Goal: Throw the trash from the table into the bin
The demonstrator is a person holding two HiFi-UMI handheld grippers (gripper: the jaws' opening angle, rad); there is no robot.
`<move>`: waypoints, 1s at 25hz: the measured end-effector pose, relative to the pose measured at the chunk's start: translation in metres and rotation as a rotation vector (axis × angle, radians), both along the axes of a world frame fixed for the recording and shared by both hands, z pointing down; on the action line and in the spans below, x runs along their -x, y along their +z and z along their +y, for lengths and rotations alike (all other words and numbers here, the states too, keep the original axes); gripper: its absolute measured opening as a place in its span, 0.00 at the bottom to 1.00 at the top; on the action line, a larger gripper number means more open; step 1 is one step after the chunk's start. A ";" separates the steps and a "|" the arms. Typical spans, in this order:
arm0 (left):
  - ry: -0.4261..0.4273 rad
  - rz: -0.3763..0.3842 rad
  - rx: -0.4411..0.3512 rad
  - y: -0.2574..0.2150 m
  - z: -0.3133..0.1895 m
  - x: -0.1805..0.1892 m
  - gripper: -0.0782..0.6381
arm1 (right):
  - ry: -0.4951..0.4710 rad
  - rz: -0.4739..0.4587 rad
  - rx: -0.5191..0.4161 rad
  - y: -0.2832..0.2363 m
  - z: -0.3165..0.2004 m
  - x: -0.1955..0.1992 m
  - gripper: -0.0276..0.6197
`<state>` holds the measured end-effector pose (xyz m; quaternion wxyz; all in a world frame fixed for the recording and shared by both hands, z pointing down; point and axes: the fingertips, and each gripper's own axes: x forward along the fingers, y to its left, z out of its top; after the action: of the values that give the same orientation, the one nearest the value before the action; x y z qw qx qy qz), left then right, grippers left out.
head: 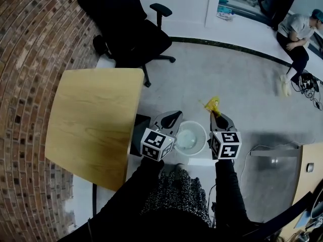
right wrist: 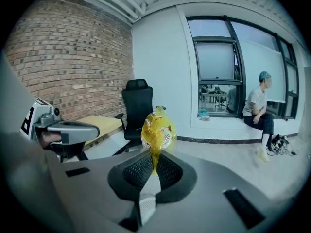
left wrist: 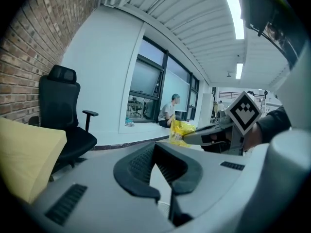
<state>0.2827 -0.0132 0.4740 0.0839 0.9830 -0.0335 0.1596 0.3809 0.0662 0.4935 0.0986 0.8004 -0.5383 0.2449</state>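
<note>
Head view: I stand over the white bin (head: 203, 141), which sits on the floor just off the corner of the tabletop (head: 96, 120), with one tool to each side of it.
Right tool (head: 216, 114): pressed together on the twisted neck of the yellow wrapper (head: 212, 105), so that the puffed body stands clear beyond the tips and cannot snag on them at release.
Right gripper view: the wrapper (right wrist: 158, 130) rises from the pinch point of my right tool (right wrist: 154, 165); only its thin tail is clamped.
Wrapper's place: in the air, off the tabletop, near the far rim of the bin and, as I judge it, not yet over the opening.
Left tool (head: 174, 115): pressed together and empty, held beside the bin's near-left rim, out of the drop path.
Left gripper view: my left tool (left wrist: 163, 154) carries nothing; the right one (left wrist: 187, 139) shows across from it with its yellow load (left wrist: 181, 130).
Tabletop: no trash shows on its surface.
Step in hand: bringing the wrapper over the bin.
Risk: so light a piece may drift past the rim if released short.
</note>
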 end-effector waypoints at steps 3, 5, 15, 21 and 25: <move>0.016 -0.012 -0.003 0.015 0.000 -0.002 0.11 | 0.005 -0.023 0.008 0.022 -0.001 0.005 0.06; 0.021 -0.025 0.001 0.029 0.000 -0.001 0.11 | -0.005 -0.042 0.018 0.039 -0.002 0.012 0.06; 0.030 -0.126 0.064 0.119 0.016 0.007 0.11 | -0.002 -0.123 0.095 0.131 0.019 0.039 0.06; 0.030 -0.144 0.086 0.158 0.020 0.008 0.11 | -0.004 -0.141 0.131 0.169 0.031 0.050 0.06; 0.045 -0.149 0.090 0.181 0.024 0.005 0.11 | -0.003 -0.156 0.164 0.200 0.039 0.055 0.06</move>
<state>0.2778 0.0111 0.6554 0.1219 0.9642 -0.0104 0.2353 0.3254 0.1055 0.6930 0.1217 0.7673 -0.5238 0.3495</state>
